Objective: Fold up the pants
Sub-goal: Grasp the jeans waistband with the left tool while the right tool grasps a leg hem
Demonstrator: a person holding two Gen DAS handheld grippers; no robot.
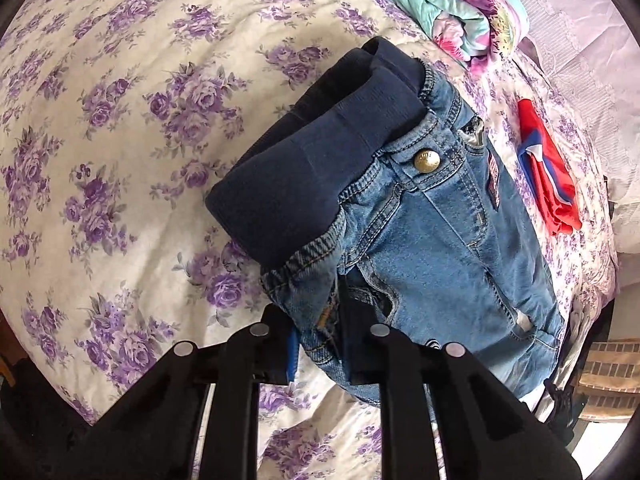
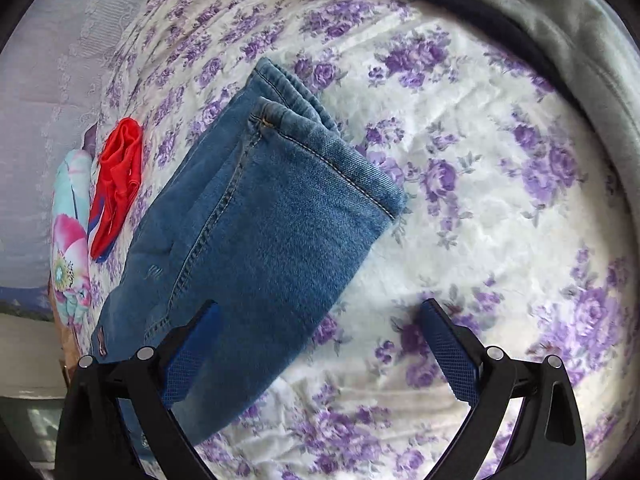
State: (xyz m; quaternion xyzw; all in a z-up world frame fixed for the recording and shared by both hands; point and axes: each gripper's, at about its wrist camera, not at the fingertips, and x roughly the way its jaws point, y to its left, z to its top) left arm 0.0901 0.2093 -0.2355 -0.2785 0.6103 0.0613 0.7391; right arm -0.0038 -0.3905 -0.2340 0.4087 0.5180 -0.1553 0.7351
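Small blue jeans (image 1: 432, 236) with a navy knit waistband (image 1: 316, 168) and a brass button lie on the flowered bedspread. My left gripper (image 1: 320, 340) is shut on the near side of the waist, with denim pinched between its fingers. In the right wrist view the leg ends of the jeans (image 2: 264, 232) lie stacked on each other, hems toward the far side. My right gripper (image 2: 320, 344) is open and empty just above the bed, its left finger (image 2: 192, 352) over the edge of the leg, its right finger over bare bedspread.
A folded red garment (image 1: 548, 176) lies beside the jeans; it also shows in the right wrist view (image 2: 118, 184). A folded floral quilt (image 1: 452, 4) sits at the bed's far end. A grey blanket (image 2: 560, 40) edges the bed. The purple-flowered bedspread (image 1: 120, 120) surrounds everything.
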